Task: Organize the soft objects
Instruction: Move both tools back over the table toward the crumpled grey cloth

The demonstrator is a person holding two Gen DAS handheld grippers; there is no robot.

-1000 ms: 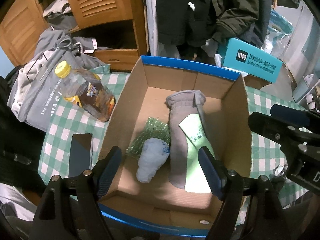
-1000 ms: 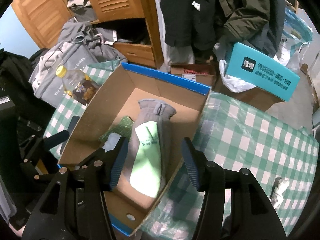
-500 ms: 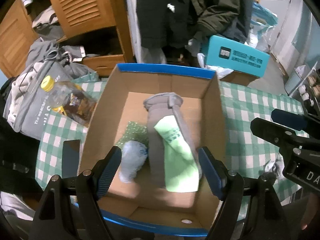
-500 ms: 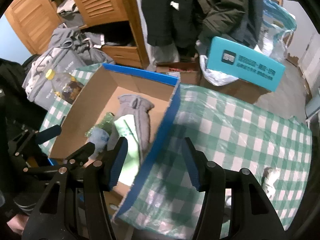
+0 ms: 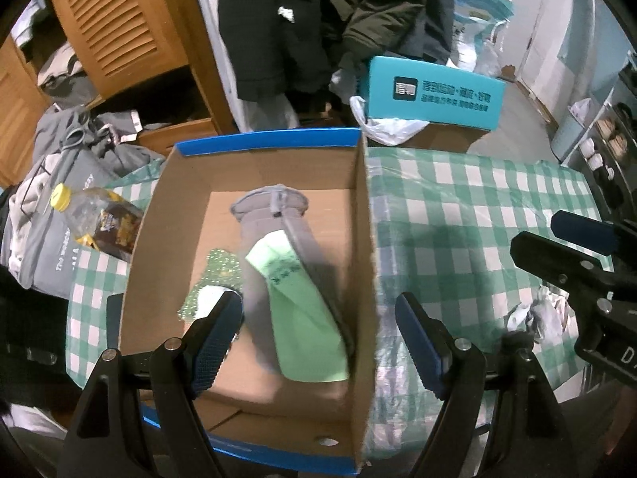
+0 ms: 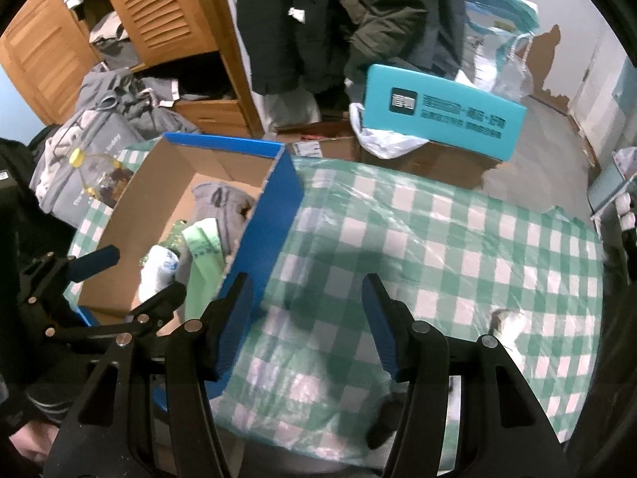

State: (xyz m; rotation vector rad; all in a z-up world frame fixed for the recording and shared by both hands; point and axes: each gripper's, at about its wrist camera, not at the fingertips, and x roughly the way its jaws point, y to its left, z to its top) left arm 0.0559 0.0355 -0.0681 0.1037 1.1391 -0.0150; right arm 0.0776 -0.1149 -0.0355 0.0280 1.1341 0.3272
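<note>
Grey glove [image 5: 278, 263] partly under green packet [image 5: 302, 318], both tools gaping, empty.

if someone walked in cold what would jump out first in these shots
Most striking is the open cardboard box with blue edges on the green checked tablecloth, holding a grey glove with a pale green cloth lying over it. Behind the table a bright teal box sits against dark hanging coats. Near the table's right edge lies a small crumpled white and grey cloth, with both grippers empty above.
</note>
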